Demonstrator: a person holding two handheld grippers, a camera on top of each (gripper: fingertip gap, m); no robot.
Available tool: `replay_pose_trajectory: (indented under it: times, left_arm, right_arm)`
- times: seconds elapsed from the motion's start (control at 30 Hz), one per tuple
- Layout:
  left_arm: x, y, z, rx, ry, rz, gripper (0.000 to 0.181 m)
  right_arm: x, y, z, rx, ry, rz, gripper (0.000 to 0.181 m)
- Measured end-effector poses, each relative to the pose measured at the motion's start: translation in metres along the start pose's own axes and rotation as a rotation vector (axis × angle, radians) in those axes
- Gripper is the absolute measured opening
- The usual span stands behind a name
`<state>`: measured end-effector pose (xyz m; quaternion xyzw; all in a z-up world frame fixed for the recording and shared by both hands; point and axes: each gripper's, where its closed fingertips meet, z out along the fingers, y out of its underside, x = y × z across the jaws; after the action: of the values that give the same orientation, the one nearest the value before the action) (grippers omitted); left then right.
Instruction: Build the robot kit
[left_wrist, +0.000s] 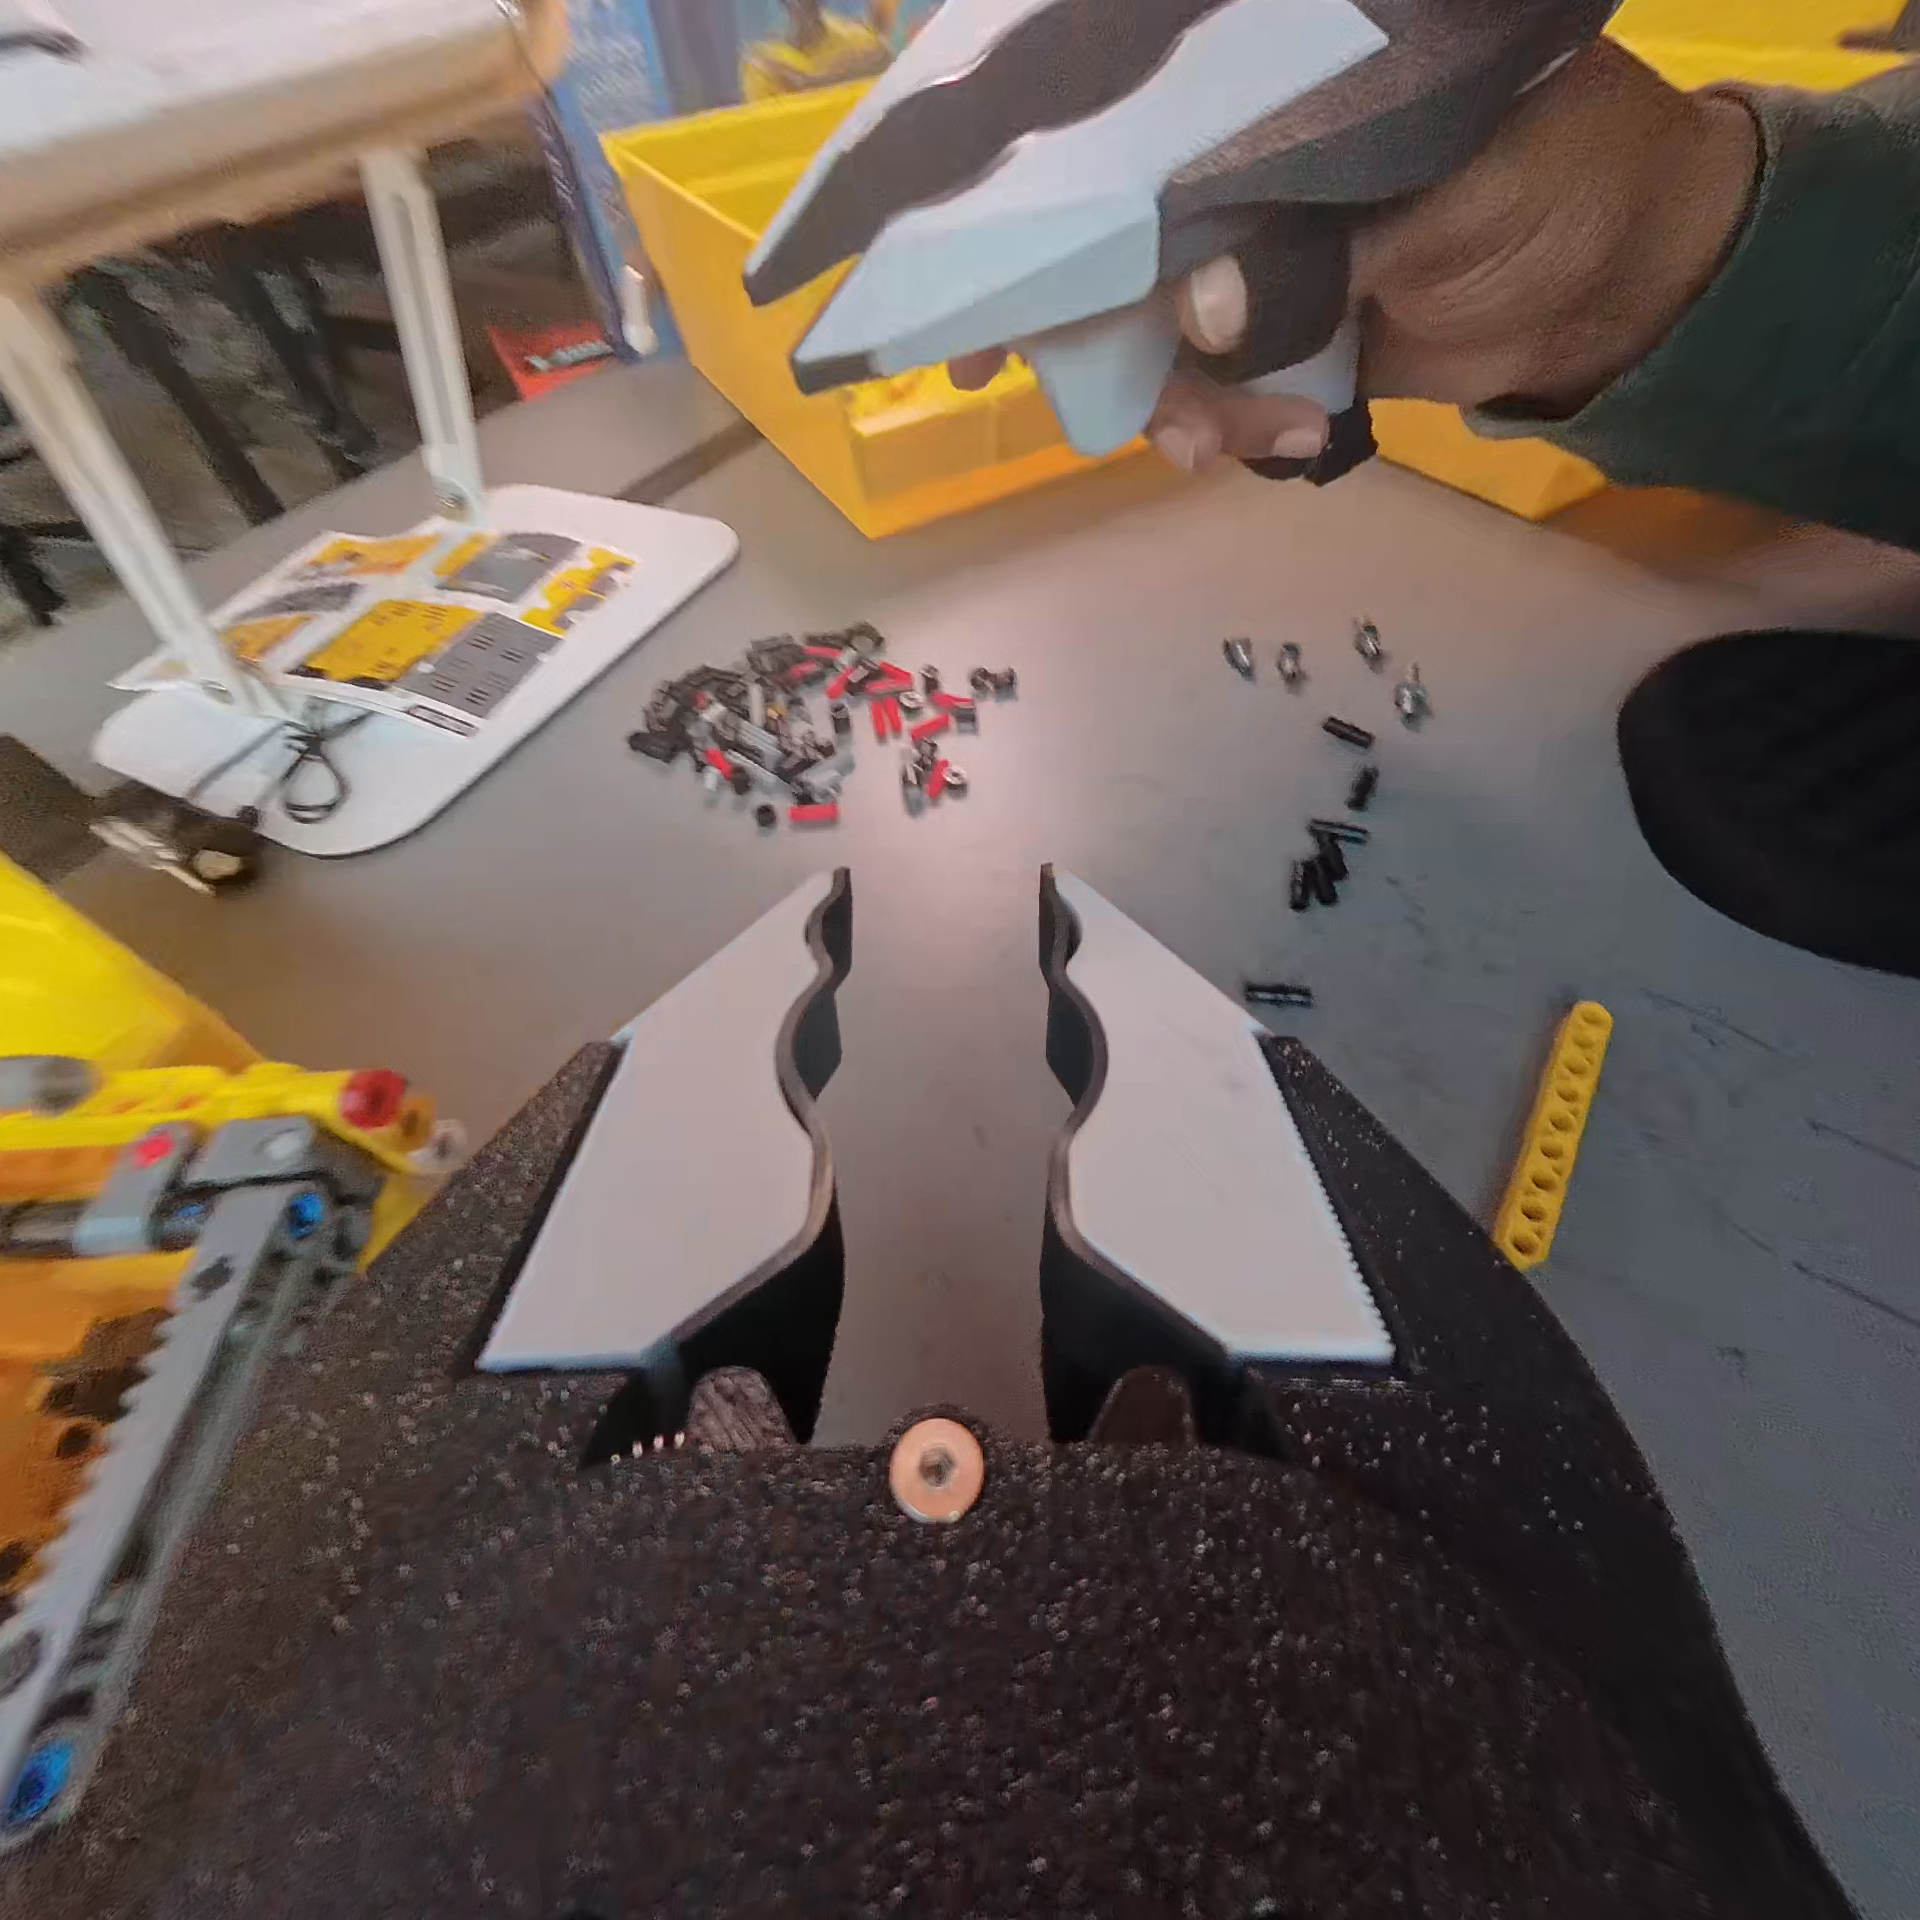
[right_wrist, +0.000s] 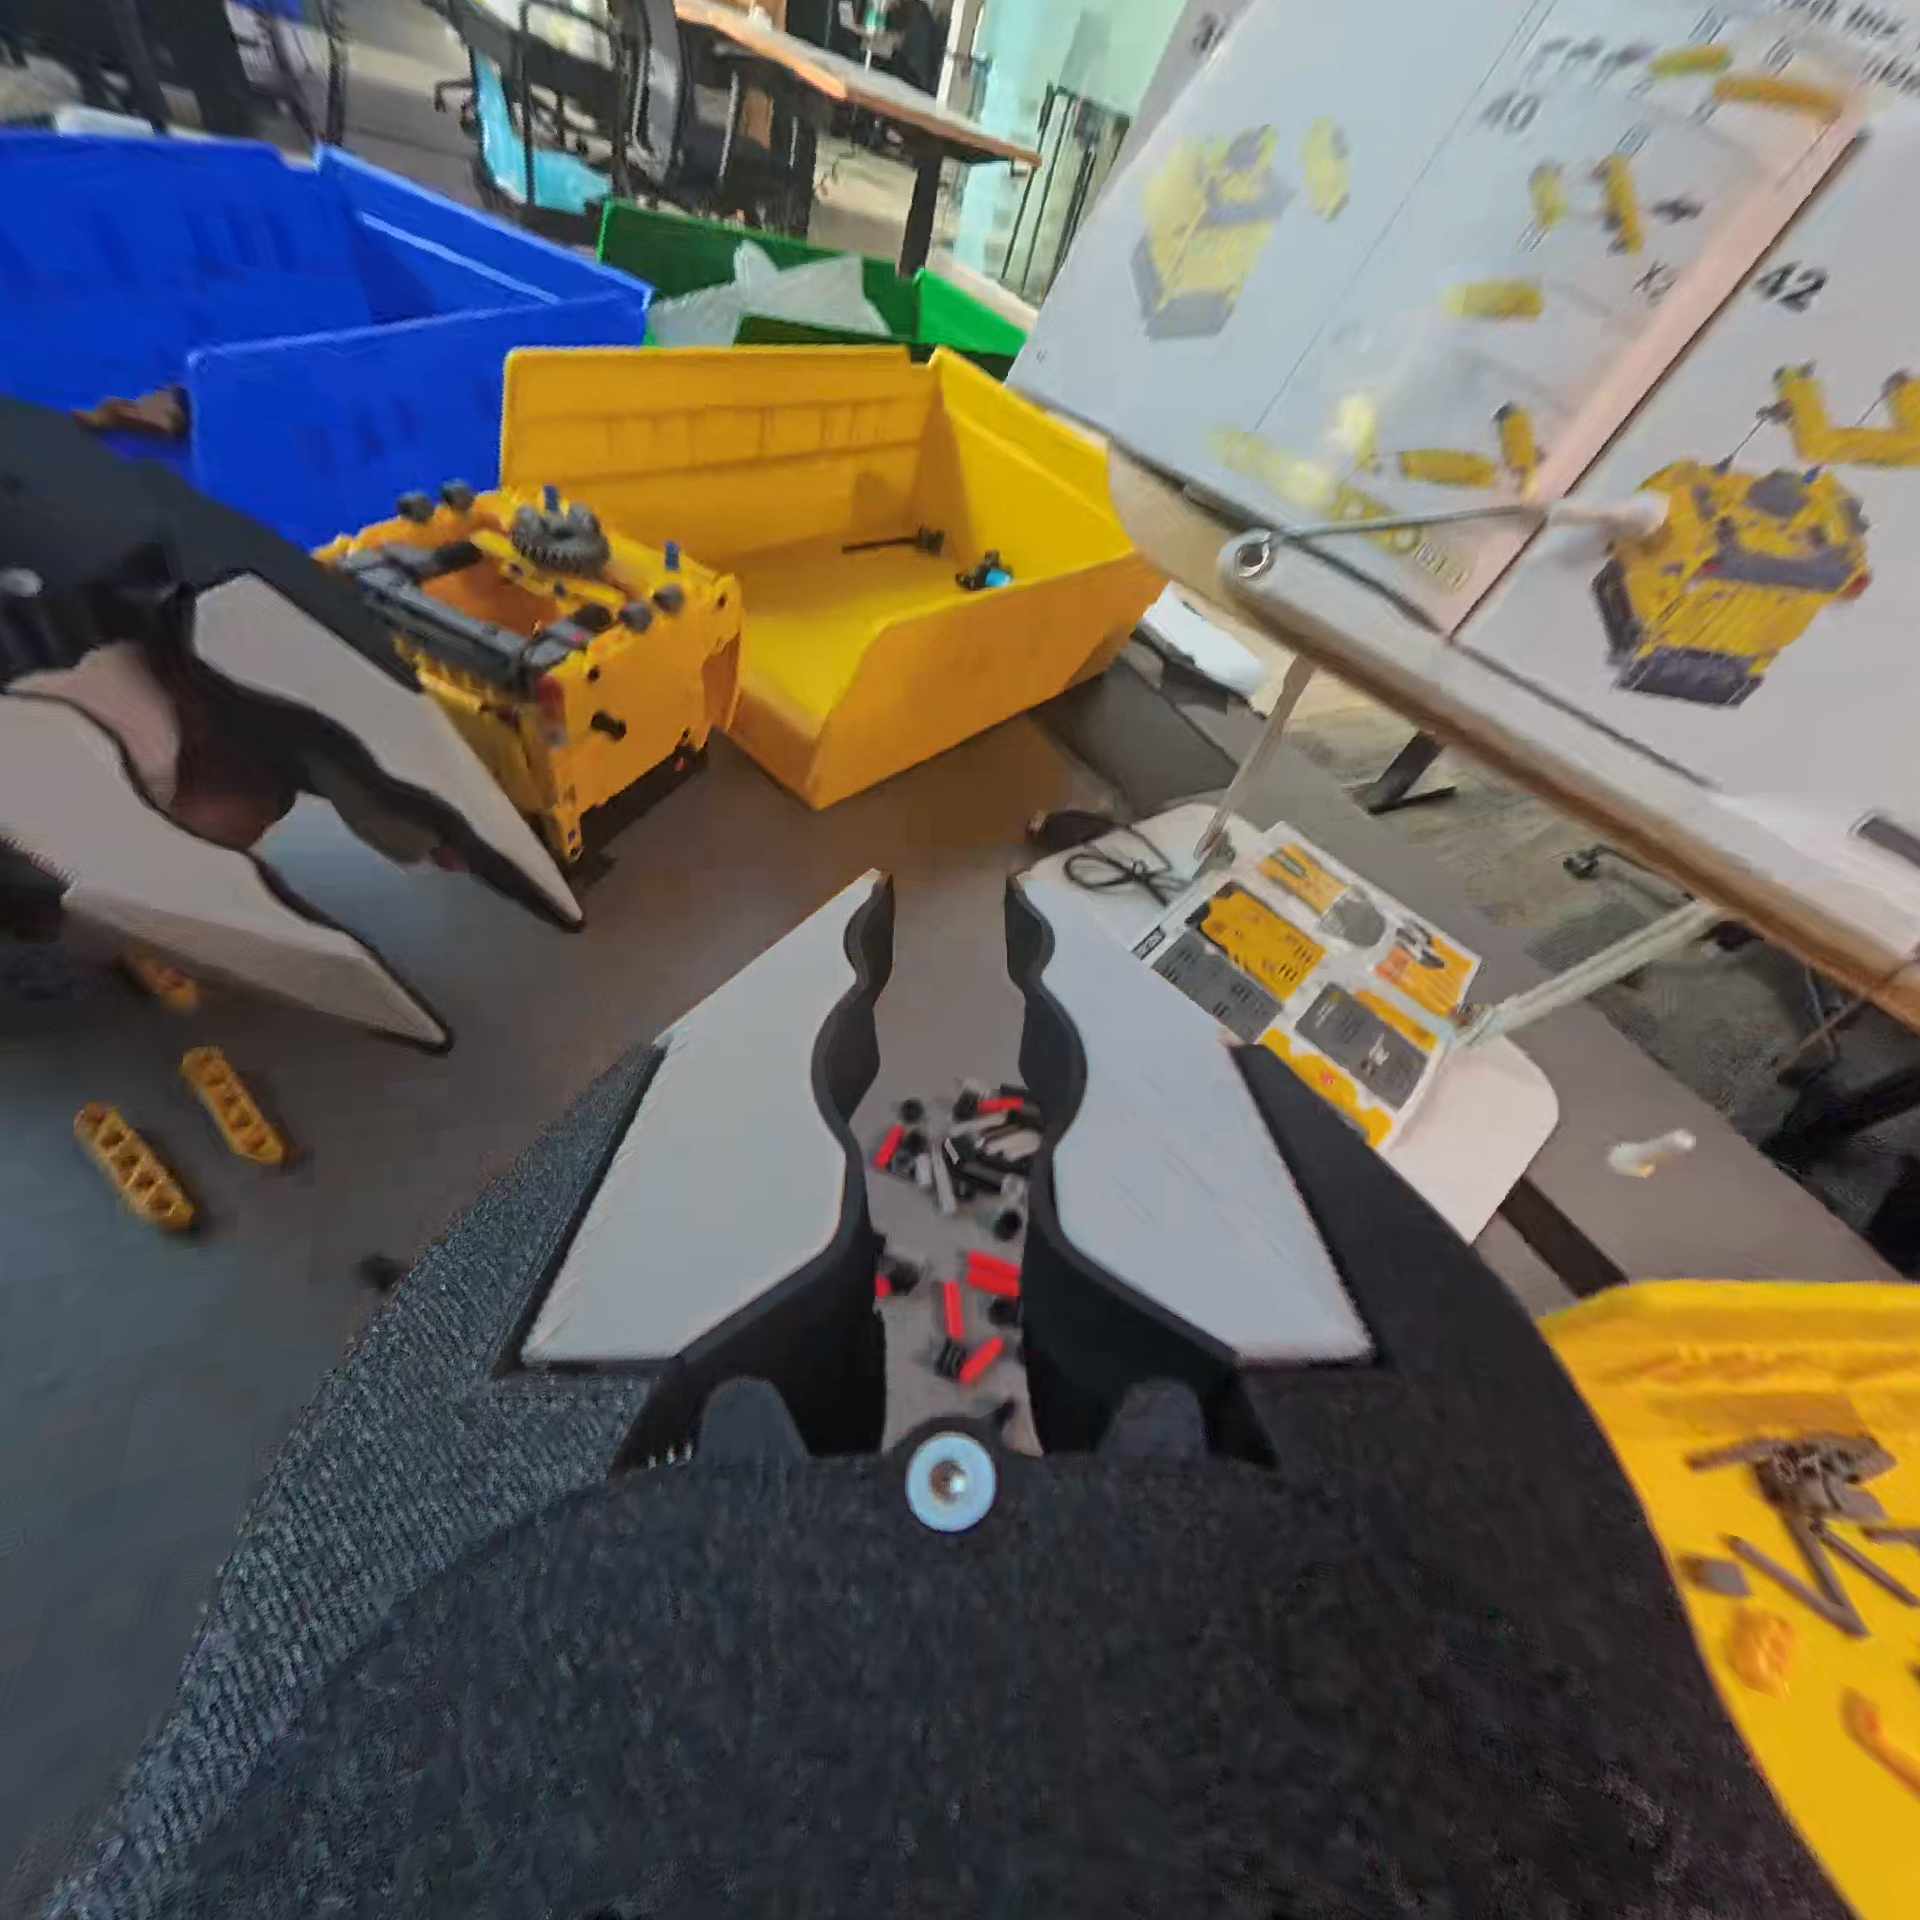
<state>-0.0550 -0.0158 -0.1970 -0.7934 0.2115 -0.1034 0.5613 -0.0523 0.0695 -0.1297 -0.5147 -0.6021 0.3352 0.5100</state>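
Both tongs hang empty over the grey table (left_wrist: 540, 935): the left gripper (left_wrist: 945, 883) has its jaws spread wide over bare tabletop, and the right gripper (right_wrist: 948, 894) has its jaws parted more narrowly, with nothing between the tips. Biggest hazard, by my reckoning, is the tilted instruction board (right_wrist: 1558, 343) on its stand, which leans close over the right gripper's side; a careless lift could knock it. Next is the yellow block model (right_wrist: 561, 634), standing just beside the left gripper's fingers in front of a yellow bin (right_wrist: 831, 416); a sideways swing might shove it or snap off a part. Smaller still, the heap of little black and red pins (left_wrist: 821, 717) lies ahead of the left gripper and under the right one (seen through its jaws, so it sits above them, not touching). Jaws closing on the heap would likely pinch several pins or scatter them. Smallest are the loose black pins (left_wrist: 1325, 873) and the yellow beam (left_wrist: 1553, 1132) to the right, easily swept off by a sleeve.
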Motion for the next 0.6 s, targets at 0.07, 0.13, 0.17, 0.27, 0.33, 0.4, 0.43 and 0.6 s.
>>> replay_pose_trajectory:
  times: [0.07, 0.13, 0.17, 0.27, 0.33, 0.4, 0.43, 0.6]
  left_arm:
    - [0.021, 0.017, 0.007, -0.114, 0.117, 0.011, 0.033]
    - [0.039, 0.034, 0.010, -0.224, 0.203, 0.035, 0.030]
    - [0.044, 0.040, 0.011, -0.268, 0.213, 0.054, 0.029]
    - [0.056, 0.052, 0.014, -0.353, 0.258, 0.095, 0.025]
    - [0.061, 0.058, 0.017, -0.391, 0.266, 0.110, 0.023]
    - [0.061, 0.064, 0.019, -0.421, 0.257, 0.130, 0.017]
    - [0.063, 0.064, 0.019, -0.425, 0.261, 0.129, 0.013]
    - [0.065, 0.064, 0.018, -0.422, 0.257, 0.176, 0.003]
  right_arm:
    - [-0.022, 0.035, -0.024, -0.069, -0.041, -0.013, 0.021]
    - [-0.035, 0.057, -0.044, -0.090, -0.063, -0.027, 0.020]
    - [-0.039, 0.063, -0.051, -0.085, -0.067, -0.030, 0.020]
    - [-0.043, 0.071, -0.060, -0.054, -0.078, -0.004, 0.020]
    - [-0.045, 0.070, -0.059, -0.065, -0.094, -0.010, 0.020]
    - [-0.049, 0.065, -0.058, -0.052, -0.101, -0.034, 0.020]
    - [-0.052, 0.065, -0.058, -0.050, -0.112, -0.036, 0.020]
    - [-0.074, 0.062, -0.058, -0.027, -0.187, -0.039, 0.020]
